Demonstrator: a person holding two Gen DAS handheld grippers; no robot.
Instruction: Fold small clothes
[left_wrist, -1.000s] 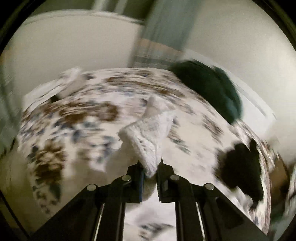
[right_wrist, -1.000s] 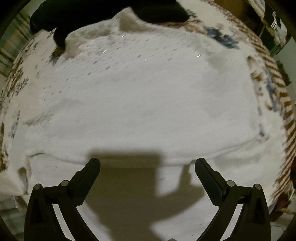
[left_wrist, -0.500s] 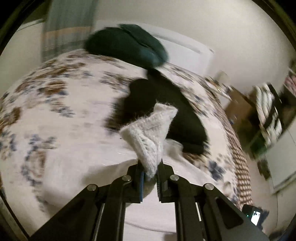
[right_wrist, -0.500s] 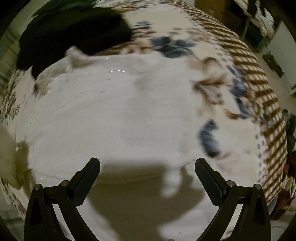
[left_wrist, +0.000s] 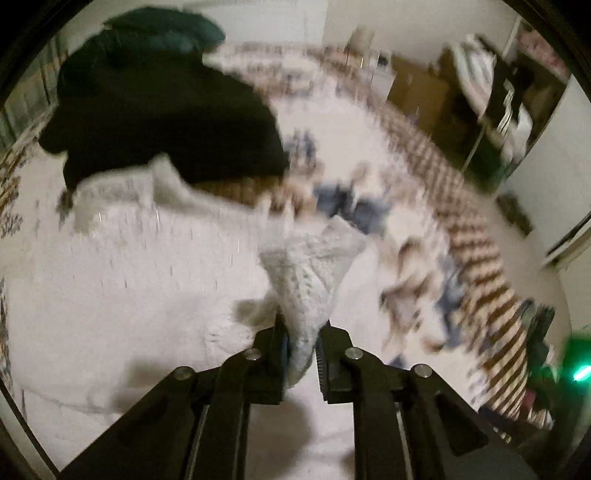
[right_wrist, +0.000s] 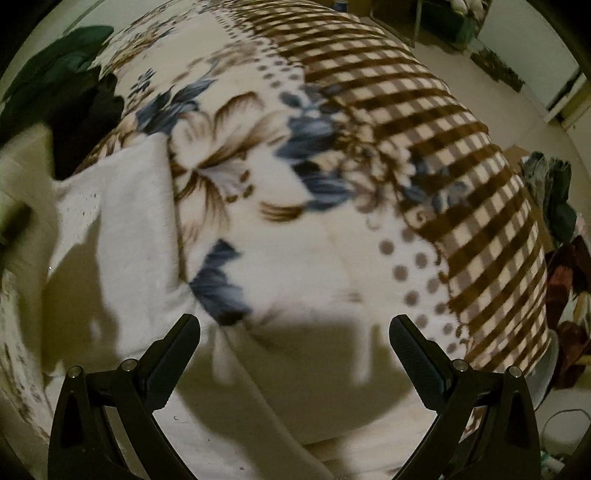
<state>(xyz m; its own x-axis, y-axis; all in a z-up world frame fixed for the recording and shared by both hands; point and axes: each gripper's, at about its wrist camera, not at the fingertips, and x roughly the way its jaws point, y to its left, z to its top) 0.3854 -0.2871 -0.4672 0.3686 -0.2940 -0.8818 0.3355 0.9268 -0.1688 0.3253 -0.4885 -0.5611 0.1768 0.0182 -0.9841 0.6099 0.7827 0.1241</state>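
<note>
A white knitted garment (left_wrist: 122, 266) lies spread on the bed. My left gripper (left_wrist: 301, 343) is shut on a corner of it, and the pinched knit (left_wrist: 314, 273) stands up in a peak between the fingers, held over the spread part. In the right wrist view the same garment (right_wrist: 122, 206) shows at the left edge. My right gripper (right_wrist: 294, 332) is open and empty, hovering over the floral blanket (right_wrist: 295, 221) beside the garment's right edge.
A black garment (left_wrist: 162, 110) lies on the bed just behind the white one, with a dark green one (left_wrist: 166, 29) further back. The blanket's brown checked border (right_wrist: 461, 155) marks the bed's right edge. Furniture and clutter (left_wrist: 491, 88) stand beyond it.
My left gripper has swung right across the bed carrying the white corner over the garment. My right gripper has moved right, off the white garment onto the floral blanket, staying open.
</note>
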